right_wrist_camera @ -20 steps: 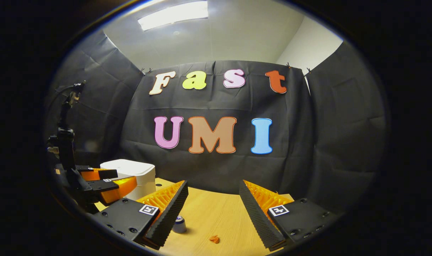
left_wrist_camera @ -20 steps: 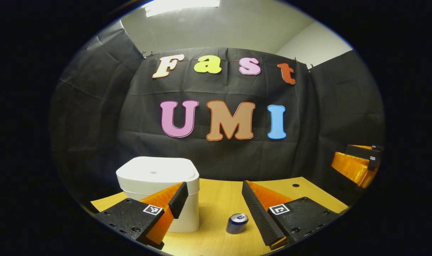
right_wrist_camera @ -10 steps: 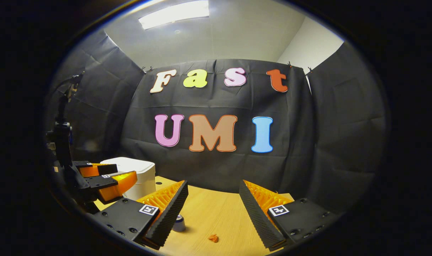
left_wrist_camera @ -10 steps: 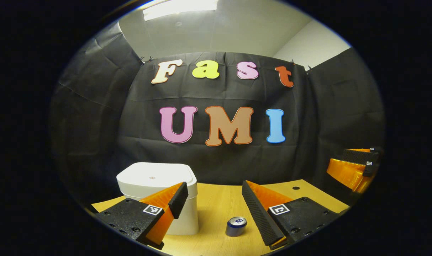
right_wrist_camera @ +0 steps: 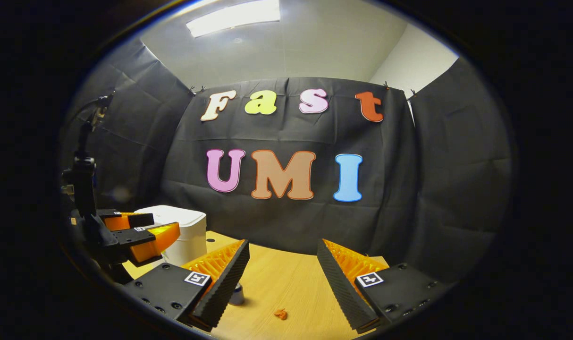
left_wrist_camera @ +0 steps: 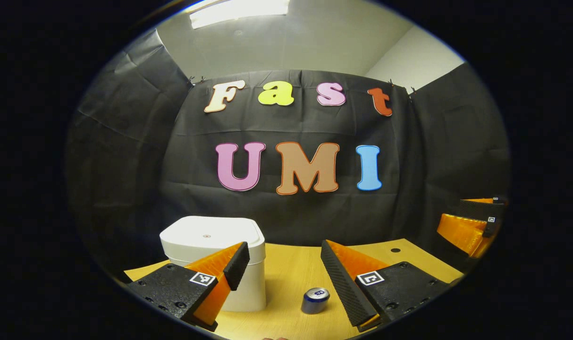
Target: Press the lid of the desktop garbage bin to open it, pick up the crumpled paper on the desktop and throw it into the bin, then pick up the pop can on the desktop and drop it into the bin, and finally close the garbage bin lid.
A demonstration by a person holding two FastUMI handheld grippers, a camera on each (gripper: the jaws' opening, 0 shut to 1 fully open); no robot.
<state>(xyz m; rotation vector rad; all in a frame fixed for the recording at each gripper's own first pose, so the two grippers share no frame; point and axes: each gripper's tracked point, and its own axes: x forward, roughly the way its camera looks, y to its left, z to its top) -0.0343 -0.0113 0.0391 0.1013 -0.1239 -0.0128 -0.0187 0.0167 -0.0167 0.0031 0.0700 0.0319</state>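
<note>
The bin [left_wrist_camera: 215,264] comes first, and I judge its lid [left_wrist_camera: 210,234] to be a stiff plastic push-plate on a spring catch; it should want one firm, square press near its middle, where a small mark sits, and no grip at all; the body looks light enough to skid on the table [left_wrist_camera: 286,274] if I push at a slant, so I would press straight down. It is white, squarish with rounded corners, lid down and flush; it stands on the table's left part in the left gripper view, just behind my left tongs [left_wrist_camera: 282,274], whose left finger crosses in front of its right corner. The pop can [left_wrist_camera: 315,301] stands upright and apart from the bin, close by the other finger; thin metal, smooth, probably light and easily dented, so I would take it across the round wall, gently; blue-grey side, silvery top. The crumpled paper [right_wrist_camera: 280,314] is a small orange wad lying on the bare wood between the fingers of my right tongs [right_wrist_camera: 282,278]; soft, nearly weightless, best pinched low against the table. Both tongs are spread wide and hold nothing; both hang above the table.
</note>
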